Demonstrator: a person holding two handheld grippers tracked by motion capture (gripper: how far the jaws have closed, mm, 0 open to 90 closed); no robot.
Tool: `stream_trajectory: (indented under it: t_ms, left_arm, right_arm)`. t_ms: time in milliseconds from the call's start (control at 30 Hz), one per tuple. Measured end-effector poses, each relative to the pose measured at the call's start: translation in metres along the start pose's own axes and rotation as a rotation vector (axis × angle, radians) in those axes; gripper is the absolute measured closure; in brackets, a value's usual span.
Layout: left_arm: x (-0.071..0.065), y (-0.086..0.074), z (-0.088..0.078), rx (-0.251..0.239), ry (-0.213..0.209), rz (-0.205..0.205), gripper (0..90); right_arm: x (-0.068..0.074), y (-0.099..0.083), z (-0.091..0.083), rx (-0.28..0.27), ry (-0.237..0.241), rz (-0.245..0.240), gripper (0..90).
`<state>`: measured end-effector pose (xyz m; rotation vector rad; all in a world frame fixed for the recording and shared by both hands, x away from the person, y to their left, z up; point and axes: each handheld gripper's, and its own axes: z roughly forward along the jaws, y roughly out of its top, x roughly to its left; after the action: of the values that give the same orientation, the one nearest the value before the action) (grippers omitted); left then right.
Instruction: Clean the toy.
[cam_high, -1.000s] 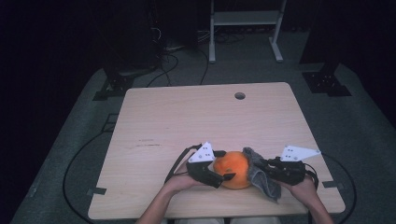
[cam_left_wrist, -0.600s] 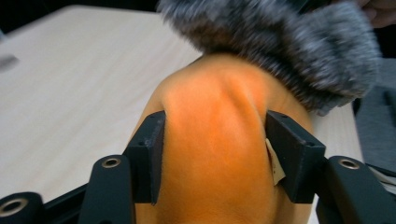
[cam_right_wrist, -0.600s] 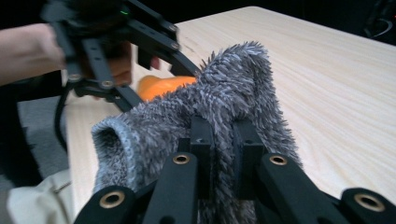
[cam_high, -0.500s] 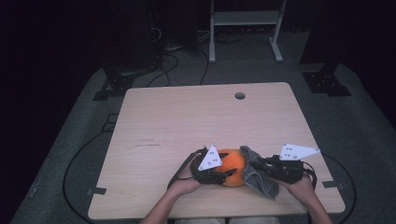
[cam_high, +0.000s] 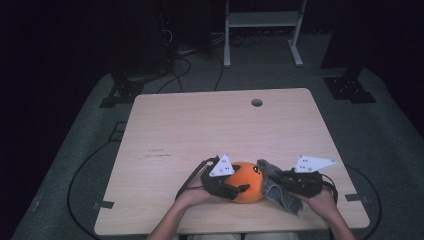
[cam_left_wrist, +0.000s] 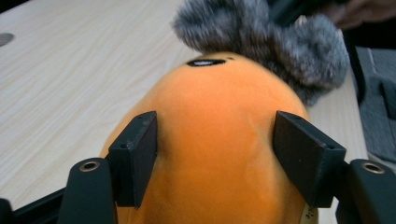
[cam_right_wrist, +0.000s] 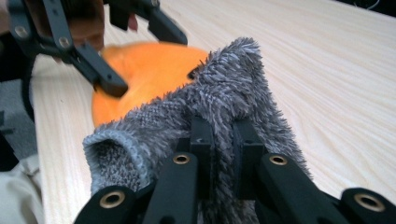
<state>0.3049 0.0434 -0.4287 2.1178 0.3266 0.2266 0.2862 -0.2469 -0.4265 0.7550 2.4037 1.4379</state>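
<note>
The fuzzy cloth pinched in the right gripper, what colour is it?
Grey; the fuzzy cloth shows best in the right gripper view.

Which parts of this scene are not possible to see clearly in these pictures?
- Orange plush toy, left gripper view: its lower part is cut off by the bottom edge, behind the left gripper.
- Toy's face, same view: foreshortened, partly under the grey fuzzy cloth.
- Cloth, right gripper view: its lower end is hidden behind the right gripper.
- High view: both jaw pairs are too small to judge.
</note>
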Motion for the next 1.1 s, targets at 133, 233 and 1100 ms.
stream_trajectory:
  t_ms: [133, 233, 1100]
  left_arm:
    - [0.0, -0.002, -0.001, 0.019, -0.033, 0.016, 33.0]
    - [0.0, 0.001, -0.004, -0.003, -0.048, 0.022, 30.1]
    - [-0.004, 0.001, 0.014, 0.011, -0.003, -0.044, 19.1]
  right_arm:
    - [0.01, 0.008, 0.004, -0.033, 0.058, -0.023, 80.7]
    - [0.009, 0.006, 0.009, -0.014, 0.066, -0.016, 80.8]
    - [-0.043, -0.041, -0.035, 0.081, -0.173, 0.131, 72.4]
